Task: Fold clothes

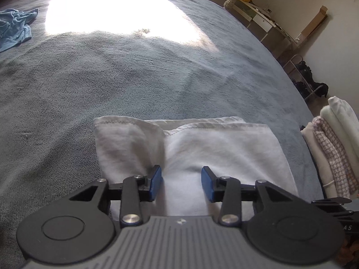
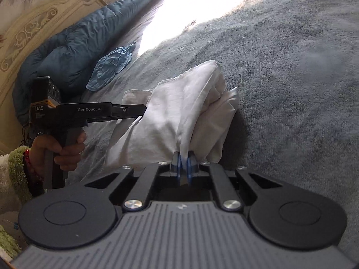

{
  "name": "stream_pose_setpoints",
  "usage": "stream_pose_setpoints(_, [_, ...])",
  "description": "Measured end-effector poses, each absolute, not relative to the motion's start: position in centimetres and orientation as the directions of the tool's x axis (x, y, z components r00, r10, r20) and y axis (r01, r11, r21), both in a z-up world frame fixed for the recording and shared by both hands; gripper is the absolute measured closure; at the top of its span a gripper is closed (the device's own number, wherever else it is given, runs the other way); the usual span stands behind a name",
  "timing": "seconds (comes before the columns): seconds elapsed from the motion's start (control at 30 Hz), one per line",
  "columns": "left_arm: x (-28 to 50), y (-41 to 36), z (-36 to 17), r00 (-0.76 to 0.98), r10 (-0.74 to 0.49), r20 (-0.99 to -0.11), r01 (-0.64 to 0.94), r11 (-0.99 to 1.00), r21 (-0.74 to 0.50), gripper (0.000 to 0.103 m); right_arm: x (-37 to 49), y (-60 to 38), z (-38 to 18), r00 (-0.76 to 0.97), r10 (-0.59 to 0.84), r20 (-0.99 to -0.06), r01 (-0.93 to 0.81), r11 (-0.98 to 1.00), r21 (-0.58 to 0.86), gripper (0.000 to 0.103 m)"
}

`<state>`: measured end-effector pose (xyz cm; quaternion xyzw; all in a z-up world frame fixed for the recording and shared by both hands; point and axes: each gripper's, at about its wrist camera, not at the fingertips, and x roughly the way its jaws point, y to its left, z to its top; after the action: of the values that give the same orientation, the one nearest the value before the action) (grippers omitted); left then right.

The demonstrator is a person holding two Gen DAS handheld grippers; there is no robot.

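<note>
On the bed: white cloth (image 2: 179, 112), part folded
Right fingers (image 2: 184, 168): clamped on a cloth edge, lifting it
Left fingers (image 1: 181, 182): apart, cloth lying between, ungripped

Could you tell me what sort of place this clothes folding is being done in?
Most likely a bedroom. The work surface is a bed under a grey fleecy blanket, with a cream carved headboard and a dark blue pillow at its head. A stack of folded clothes sits at the edge.
</note>
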<state>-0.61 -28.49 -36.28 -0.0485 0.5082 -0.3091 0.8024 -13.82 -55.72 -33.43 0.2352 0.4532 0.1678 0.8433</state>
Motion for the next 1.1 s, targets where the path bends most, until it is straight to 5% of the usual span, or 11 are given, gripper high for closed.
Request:
stream_pose_setpoints(0.2, [-0.8, -28.9, -36.6, 0.324, -0.532, -0.782, 0.463, 0.810, -0.360, 0.062, -14.5, -57.5, -36.0, 0.505, 0.430, -0.749, 0.114, 0.826, 0.551, 0.090])
stream_pose_setpoints(0.33, [-0.3, -28.4, -36.3, 0.346, -0.532, -0.773, 0.435, 0.821, -0.370, 0.063, -14.6, -56.5, -31.9, 0.613, 0.350, -0.709, 0.030, 0.886, 0.463, 0.088])
stream_pose_setpoints(0.53, [0.0, -27.8, -36.0, 0.384, -0.524, -0.760, 0.415, 0.833, -0.365, 0.065, -10.3, -52.7, -31.2, 0.674, 0.414, -0.612, -0.215, 0.903, 0.373, 0.088])
stream_pose_setpoints(0.67, [0.2, -26.1, -35.2, 0.425, -0.508, -0.749, 0.381, 0.851, -0.361, 0.064, -4.6, -53.5, -36.5, 0.638, 0.393, -0.663, -0.121, 0.900, 0.418, 0.090])
stream_pose_setpoints(0.77, [-0.2, -23.7, -34.6, 0.430, -0.505, -0.748, 0.315, 0.861, -0.400, 0.054, -3.3, -56.2, -36.9, 0.672, 0.406, -0.620, 0.005, 0.834, 0.551, 0.090])
stream_pose_setpoints(0.83, [-0.5, -22.1, -34.3, 0.432, -0.504, -0.748, 0.268, 0.864, -0.427, 0.052, -4.1, -57.8, -35.6, 0.712, 0.387, -0.586, 0.064, 0.795, 0.603, 0.078])
stream_pose_setpoints(0.9, [-0.8, -20.6, -34.3, 0.411, -0.521, -0.748, 0.217, 0.853, -0.474, 0.048, -6.0, -59.2, -34.8, 0.719, 0.363, -0.593, 0.143, 0.757, 0.637, 0.044])
stream_pose_setpoints(1.1, [-0.7, -18.8, -39.4, 0.221, -0.669, -0.710, 0.056, 0.735, -0.676, 0.038, -9.6, -61.8, -37.4, 0.626, 0.475, -0.619, 0.285, 0.599, 0.748, 0.024])
